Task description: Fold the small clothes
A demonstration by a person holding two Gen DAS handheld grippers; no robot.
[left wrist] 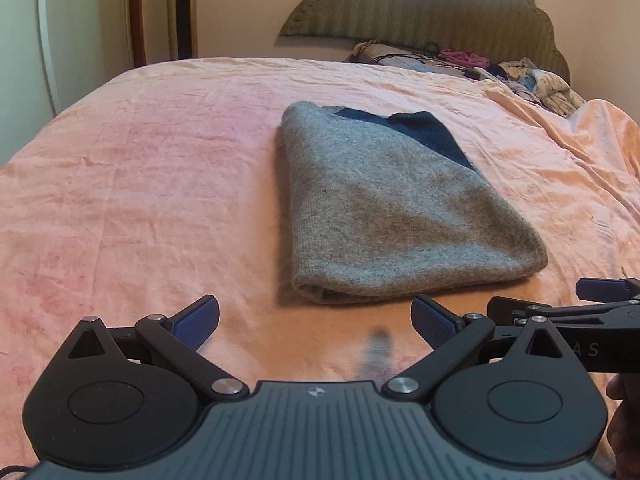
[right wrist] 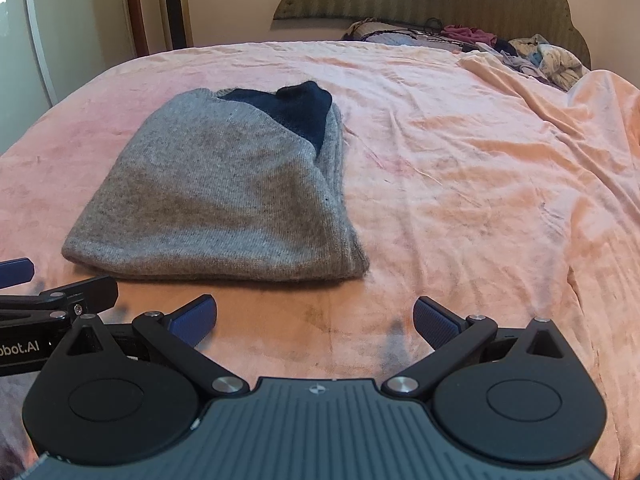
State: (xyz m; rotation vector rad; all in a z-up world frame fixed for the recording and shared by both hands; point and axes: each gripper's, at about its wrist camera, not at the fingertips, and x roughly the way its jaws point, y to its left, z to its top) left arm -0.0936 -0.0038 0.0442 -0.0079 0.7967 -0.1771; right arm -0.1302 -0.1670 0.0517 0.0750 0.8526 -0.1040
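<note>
A grey knitted sweater [left wrist: 384,204] with a dark blue part at its far end lies folded into a compact rectangle on the pink bedspread [left wrist: 140,184]. In the right wrist view the same sweater [right wrist: 224,196] lies ahead and to the left. My left gripper [left wrist: 316,320] is open just short of the sweater's near edge, nothing between its blue pads. Beside the sweater's near right corner my right gripper [right wrist: 316,320] is open and empty too. Each gripper shows at the edge of the other's view.
A heap of mixed clothes [left wrist: 532,80] and dark cords lies by the padded headboard [left wrist: 440,8] at the far right. A wrinkled fold of bedspread [right wrist: 560,120] rises on the right. A tall fan or heater [left wrist: 182,8] stands by the wall at the far left.
</note>
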